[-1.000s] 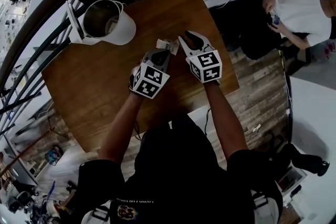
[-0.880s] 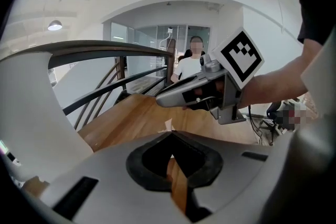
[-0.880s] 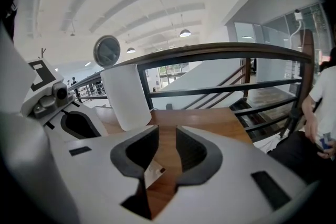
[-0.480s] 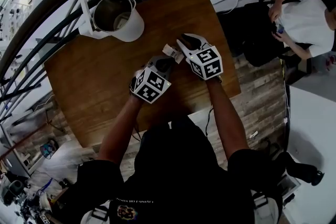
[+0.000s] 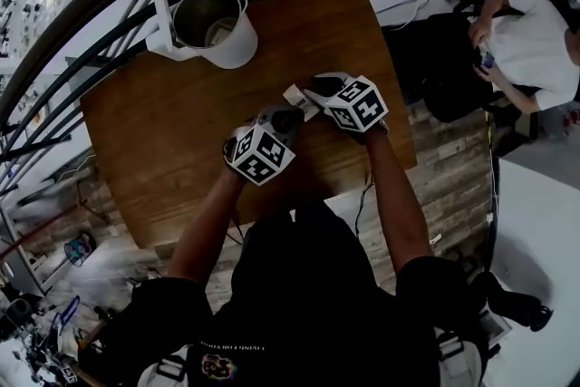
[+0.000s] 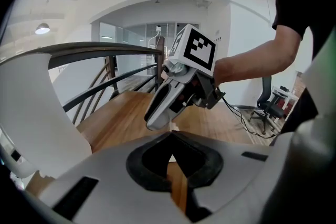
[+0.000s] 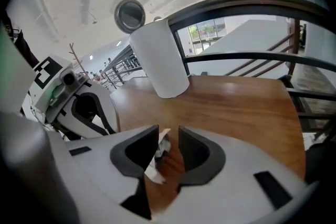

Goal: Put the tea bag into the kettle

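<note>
Since a second ago your right gripper (image 5: pixel 314 88) has swung round to point left, toward the tea bag (image 5: pixel 297 97). The bag sits over the middle of the table (image 5: pixel 163 131), well apart from the kettle (image 5: pixel 213 27), standing on edge, its long axis running from one gripper's tips to the other's. Your left gripper (image 5: pixel 292 115) is clamped tight on one end. The right jaws are opening, wide, astride the other end, which touches one pad only.
</note>
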`<state>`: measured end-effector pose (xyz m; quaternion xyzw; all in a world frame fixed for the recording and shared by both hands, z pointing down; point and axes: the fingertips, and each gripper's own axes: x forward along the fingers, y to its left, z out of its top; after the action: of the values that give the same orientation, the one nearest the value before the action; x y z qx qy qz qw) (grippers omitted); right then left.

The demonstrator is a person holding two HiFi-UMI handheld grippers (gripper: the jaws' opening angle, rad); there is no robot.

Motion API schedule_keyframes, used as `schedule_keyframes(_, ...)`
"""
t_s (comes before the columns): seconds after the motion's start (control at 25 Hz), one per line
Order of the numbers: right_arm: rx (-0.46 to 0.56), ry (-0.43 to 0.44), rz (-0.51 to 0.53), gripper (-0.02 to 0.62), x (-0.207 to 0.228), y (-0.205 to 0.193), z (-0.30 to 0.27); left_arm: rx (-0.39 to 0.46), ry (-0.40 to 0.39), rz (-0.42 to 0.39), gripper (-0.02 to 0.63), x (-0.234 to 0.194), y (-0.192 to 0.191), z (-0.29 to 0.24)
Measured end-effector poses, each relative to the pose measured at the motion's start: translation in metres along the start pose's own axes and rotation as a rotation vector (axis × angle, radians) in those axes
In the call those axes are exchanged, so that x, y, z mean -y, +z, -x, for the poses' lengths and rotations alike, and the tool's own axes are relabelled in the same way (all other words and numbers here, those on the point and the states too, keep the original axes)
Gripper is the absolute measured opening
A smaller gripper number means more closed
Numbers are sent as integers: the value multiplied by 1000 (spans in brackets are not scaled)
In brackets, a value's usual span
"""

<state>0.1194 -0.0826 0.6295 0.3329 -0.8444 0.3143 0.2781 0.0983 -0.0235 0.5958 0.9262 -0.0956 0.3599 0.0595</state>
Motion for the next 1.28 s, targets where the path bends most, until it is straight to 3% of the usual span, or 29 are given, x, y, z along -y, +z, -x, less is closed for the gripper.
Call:
schedule_keyframes(0.16, -47, 52, 8, 117, -12, -9, -9, 0, 13, -12, 5, -1, 0, 1)
schedule_keyframes(0.36, -46, 44, -13, 117, -11, -15, -8, 9, 24, -10, 5, -2, 1, 3)
schedule_keyframes(0.68, 123, -67, -158, 117, 7, -11, 23, 9, 23, 1, 5, 2, -2, 3)
schedule_keyframes(0.96, 114, -25, -214, 117, 7, -23, 24, 4, 22, -5, 5, 7, -7, 3)
schedule_keyframes(1.28, 60, 81, -170, 117, -10, -23, 18, 27, 42, -17, 5, 4, -10, 12)
